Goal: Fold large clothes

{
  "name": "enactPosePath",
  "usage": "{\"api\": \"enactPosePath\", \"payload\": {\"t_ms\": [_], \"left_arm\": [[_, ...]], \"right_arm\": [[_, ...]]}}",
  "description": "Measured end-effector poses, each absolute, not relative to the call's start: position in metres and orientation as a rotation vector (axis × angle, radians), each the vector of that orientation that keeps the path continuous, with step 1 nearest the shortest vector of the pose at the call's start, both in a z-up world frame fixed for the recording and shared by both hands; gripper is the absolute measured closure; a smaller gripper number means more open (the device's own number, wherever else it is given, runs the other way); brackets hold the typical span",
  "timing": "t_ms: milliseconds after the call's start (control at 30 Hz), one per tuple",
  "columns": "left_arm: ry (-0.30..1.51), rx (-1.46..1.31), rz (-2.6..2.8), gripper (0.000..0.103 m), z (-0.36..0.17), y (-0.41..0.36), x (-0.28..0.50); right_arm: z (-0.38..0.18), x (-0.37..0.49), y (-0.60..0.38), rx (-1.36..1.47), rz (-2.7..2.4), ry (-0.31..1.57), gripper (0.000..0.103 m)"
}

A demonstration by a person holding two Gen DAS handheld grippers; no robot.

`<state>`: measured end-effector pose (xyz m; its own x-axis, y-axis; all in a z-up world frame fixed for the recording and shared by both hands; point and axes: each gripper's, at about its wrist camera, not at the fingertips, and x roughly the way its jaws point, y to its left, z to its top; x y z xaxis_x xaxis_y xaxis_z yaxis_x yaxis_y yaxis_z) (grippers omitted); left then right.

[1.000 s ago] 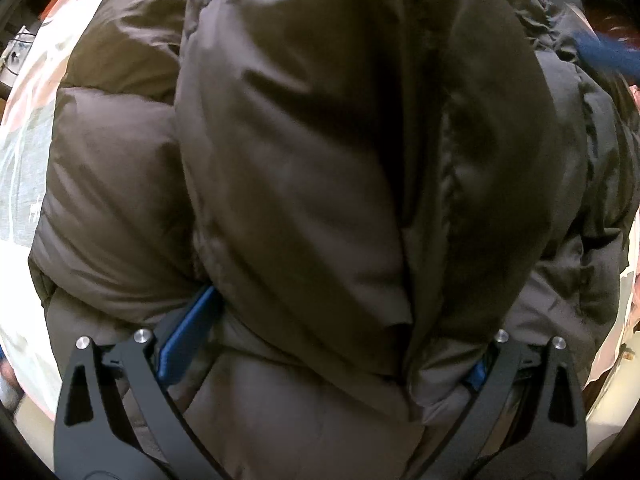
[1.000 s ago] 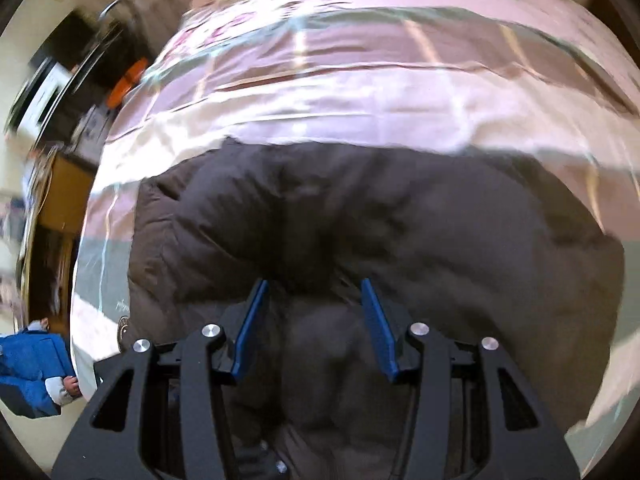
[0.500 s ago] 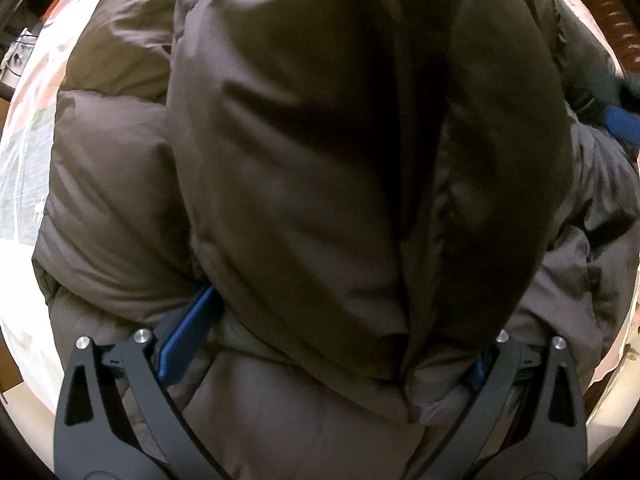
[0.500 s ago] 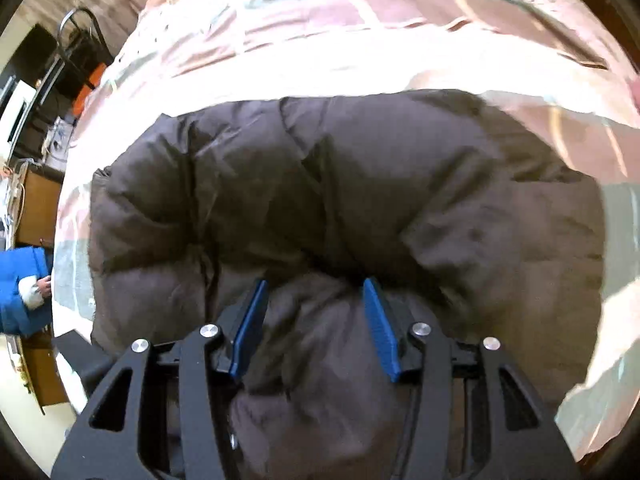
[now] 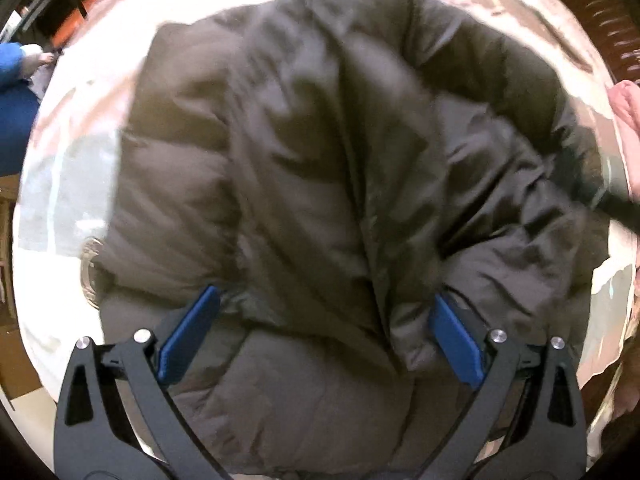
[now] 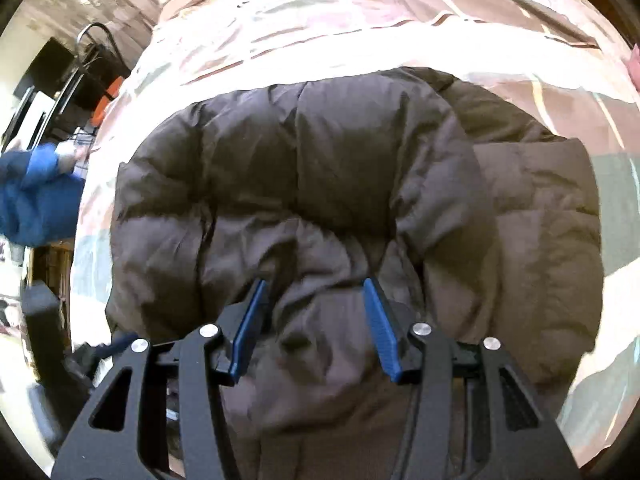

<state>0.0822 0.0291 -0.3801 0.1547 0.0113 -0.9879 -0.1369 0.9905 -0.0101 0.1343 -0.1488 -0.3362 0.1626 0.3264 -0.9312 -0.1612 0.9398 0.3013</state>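
Note:
A big dark brown puffer jacket (image 5: 320,160) lies bunched and partly folded on a bed with a pink and white striped cover (image 5: 68,168). My left gripper (image 5: 324,296) hangs over the jacket's near part, pointing down. Its jaws stand wide and both blue pads (image 5: 188,336) show clear of the cloth. In the right wrist view the same jacket (image 6: 340,168) fills the middle. My right gripper (image 6: 314,283) stands about half wide, and a thick bunch of the jacket's fabric sits squeezed between its blue pads (image 6: 380,328).
The striped cover (image 6: 360,20) reaches far beyond the jacket. A person's blue sleeve (image 6: 36,192) shows at the left bed edge. Black furniture and an orange thing (image 6: 108,92) stand past it. A pink cloth (image 5: 628,112) and dark wood (image 5: 616,40) lie at the right.
My left gripper has risen off the jacket, so its pads, half buried before, now stand free and more bed shows. The right gripper has moved across the jacket with fabric still between its pads.

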Motion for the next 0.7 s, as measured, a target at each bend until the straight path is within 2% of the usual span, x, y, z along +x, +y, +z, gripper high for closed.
{"api": "enactPosePath", "payload": {"t_ms": [67,167,400,567,700], "left_arm": [[1.412,-0.066,0.116,0.002,-0.378,0.026,0.087],[1.485,-0.006,0.13,0.002,-0.403,0.015,0.099],[1.56,-0.079,0.155,0.002,-0.435,0.009,0.105],[1.514,-0.091,0.146,0.002,-0.409,0.006,0.103],[1.421,-0.112,0.157,0.002,-0.368,0.011,0.111]], "right_arm": [[-0.358,0.125,-0.15,0.095,0.322,1.422,0.05],[-0.377,0.118,-0.147,0.065,0.32,1.42,0.05],[-0.397,0.124,-0.14,0.052,0.336,1.45,0.05],[-0.393,0.119,-0.144,0.001,0.353,1.45,0.05],[-0.378,0.127,-0.149,0.07,0.346,1.457,0.05]]}}
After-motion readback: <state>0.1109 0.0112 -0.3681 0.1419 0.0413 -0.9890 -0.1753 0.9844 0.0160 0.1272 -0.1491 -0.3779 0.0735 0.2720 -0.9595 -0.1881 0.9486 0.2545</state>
